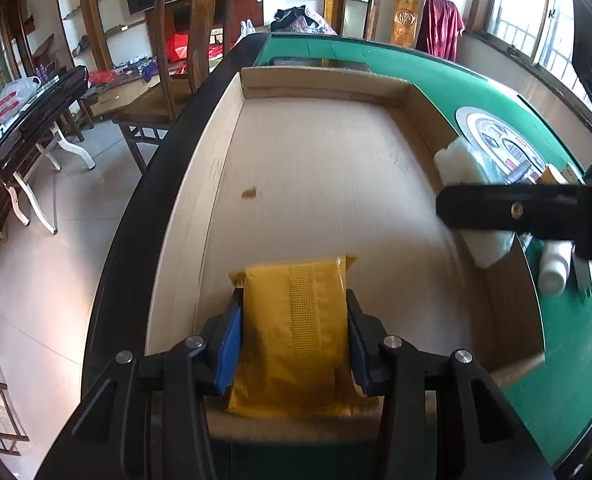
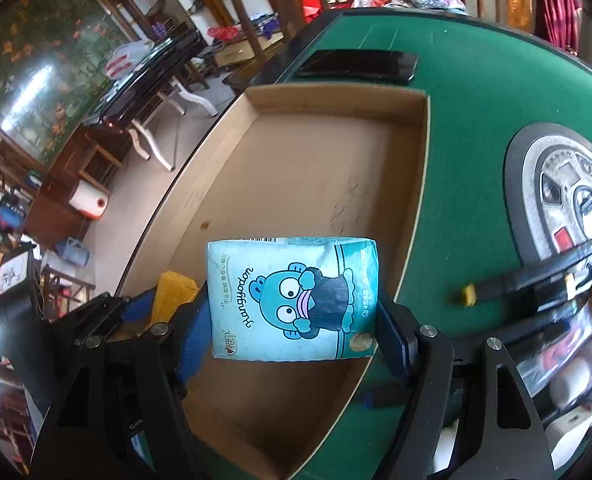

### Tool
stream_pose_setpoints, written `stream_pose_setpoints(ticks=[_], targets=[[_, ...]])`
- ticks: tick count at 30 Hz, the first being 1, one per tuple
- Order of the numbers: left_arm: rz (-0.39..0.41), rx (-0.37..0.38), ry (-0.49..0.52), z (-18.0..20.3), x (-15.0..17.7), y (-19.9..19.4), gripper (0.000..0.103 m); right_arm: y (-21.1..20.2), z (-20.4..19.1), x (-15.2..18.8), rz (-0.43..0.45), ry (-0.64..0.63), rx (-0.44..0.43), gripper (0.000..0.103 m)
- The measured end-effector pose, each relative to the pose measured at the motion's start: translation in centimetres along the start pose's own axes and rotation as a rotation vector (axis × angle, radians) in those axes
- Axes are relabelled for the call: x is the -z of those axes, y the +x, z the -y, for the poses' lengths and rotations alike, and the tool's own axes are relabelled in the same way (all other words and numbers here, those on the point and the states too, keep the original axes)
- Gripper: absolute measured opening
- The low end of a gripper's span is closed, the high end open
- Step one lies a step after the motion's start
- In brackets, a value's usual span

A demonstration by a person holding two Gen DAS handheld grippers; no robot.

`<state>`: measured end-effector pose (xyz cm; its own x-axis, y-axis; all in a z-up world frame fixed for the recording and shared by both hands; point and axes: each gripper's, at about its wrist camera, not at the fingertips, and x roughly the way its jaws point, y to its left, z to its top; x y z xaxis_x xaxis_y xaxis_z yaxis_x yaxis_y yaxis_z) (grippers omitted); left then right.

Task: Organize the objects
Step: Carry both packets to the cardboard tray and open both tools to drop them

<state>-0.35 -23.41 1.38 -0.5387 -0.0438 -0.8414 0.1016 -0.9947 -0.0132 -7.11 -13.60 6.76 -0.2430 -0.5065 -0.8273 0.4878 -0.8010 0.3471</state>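
Both hands over the cardboard box [image 1: 327, 168]: left gripper [image 1: 296, 332] fingers clamp a yellow packet [image 1: 296, 320] at the box's near end, right gripper [image 2: 292, 320] fingers squeeze a blue tissue pack [image 2: 292, 300] above its floor. Best to set each flat, side by side, before letting go.

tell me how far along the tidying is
Done: nothing lies in the box yet. In hand: the left tool grips a yellow pack and the right tool a blue tissue pack, both over the box. Left: white bottles on the table.
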Motion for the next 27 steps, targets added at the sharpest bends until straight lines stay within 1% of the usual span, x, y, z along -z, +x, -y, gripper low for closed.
stream_pose_setpoints(ticks=[3,5,8,10,13,15,20,23,27], targets=[[-0.005,-0.004,0.001,-0.1,0.9,-0.7,0.045,0.3,-0.7,1.3,-0.024,-0.014,-0.019,0.072],[-0.009,-0.003,0.001,-0.1,1.3,-1.0,0.045,0.0,-1.4,2.3,-0.024,-0.035,-0.016,0.072],[-0.014,-0.006,-0.002,0.0,2.2,-1.6,0.045,-0.2,-2.1,3.6,-0.037,-0.055,-0.033,0.072],[-0.018,-0.006,0.007,0.4,3.4,-2.3,0.046,-0.3,-2.5,4.3,-0.046,-0.064,-0.037,0.072],[-0.024,0.004,0.017,0.4,4.8,-3.2,0.046,-0.5,-3.3,5.9,-0.086,-0.097,-0.061,0.072],[-0.023,0.007,0.016,0.4,5.3,-3.6,0.046,-0.3,-3.7,6.7,-0.106,-0.124,-0.057,0.072],[0.009,-0.017,0.012,0.1,5.7,-4.5,0.046,0.6,-4.3,7.5,-0.136,-0.149,-0.058,0.072],[0.036,-0.043,0.032,0.5,5.7,-5.2,0.046,1.2,-4.9,7.8,-0.155,-0.165,-0.054,0.072],[0.038,-0.062,0.063,0.9,5.7,-5.0,0.046,1.8,-5.4,7.8,-0.189,-0.174,-0.054,0.073]])
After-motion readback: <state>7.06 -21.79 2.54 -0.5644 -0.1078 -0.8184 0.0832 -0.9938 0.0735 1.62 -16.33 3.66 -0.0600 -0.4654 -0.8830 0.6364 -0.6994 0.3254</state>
